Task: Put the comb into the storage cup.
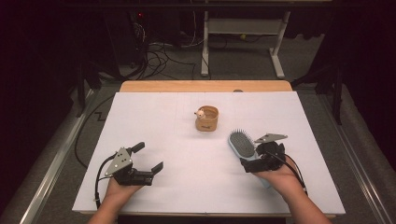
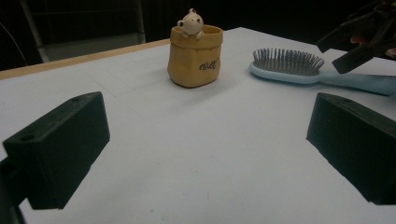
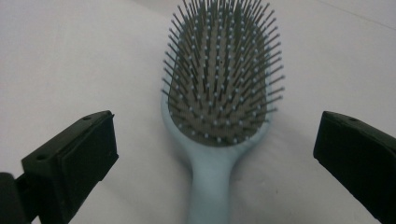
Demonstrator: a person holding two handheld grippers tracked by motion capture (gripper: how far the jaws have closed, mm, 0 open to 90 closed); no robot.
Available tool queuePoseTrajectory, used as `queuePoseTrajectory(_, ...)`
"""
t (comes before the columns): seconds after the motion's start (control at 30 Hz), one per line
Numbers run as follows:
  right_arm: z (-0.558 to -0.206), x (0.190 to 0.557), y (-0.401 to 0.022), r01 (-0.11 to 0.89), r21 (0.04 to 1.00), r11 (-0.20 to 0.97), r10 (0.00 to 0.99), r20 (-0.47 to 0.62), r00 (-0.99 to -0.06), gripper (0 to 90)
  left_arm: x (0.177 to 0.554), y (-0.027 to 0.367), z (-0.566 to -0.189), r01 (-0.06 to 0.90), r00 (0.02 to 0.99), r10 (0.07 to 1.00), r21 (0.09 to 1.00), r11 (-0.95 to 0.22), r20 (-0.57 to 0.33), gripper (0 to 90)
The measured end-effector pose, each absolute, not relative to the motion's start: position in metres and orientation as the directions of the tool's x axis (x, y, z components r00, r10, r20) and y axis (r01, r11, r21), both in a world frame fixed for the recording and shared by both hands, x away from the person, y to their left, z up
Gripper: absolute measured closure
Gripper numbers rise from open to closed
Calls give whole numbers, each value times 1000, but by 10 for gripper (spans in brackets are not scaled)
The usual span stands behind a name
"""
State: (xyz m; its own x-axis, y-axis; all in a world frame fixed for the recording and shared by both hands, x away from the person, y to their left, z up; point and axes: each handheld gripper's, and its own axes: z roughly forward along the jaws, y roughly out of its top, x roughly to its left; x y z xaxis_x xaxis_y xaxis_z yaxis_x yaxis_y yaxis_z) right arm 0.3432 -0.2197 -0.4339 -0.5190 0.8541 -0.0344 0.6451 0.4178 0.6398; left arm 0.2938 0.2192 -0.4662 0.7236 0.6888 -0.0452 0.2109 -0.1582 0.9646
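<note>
**Right gripper poised over the hairbrush handle**

The light-blue hairbrush (image 1: 243, 145) lies bristles-up on the white table (image 1: 187, 186), right of centre. The right gripper (image 1: 259, 158) sits over its handle, jaws spread wide on either side, gripping nothing. The left gripper (image 1: 145, 158) rests well apart, also wide open and empty. A tan bear pot (image 1: 207, 118) stands near the brush head.
</note>
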Motion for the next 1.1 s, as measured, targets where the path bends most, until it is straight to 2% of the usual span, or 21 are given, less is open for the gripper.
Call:
queuePoseTrajectory(0.5, -445, 380, -204, 696, 588, 413, 864, -11, -504, 13, 294, 219, -467, 208, 721, 692, 966, -154, -45, 0)
queuePoseTrajectory(0.93, -452, 391, -197, 722, 543, 429, 866, -21, -500, 140, 295, 220, -466, 206, 718, 694, 968, -145, -49, 0)
queuePoseTrajectory(1.1, -455, 392, -194, 726, 531, 437, 866, -29, -500, 154, 295, 221, -466, 205, 716, 696, 968, -143, -48, 0)
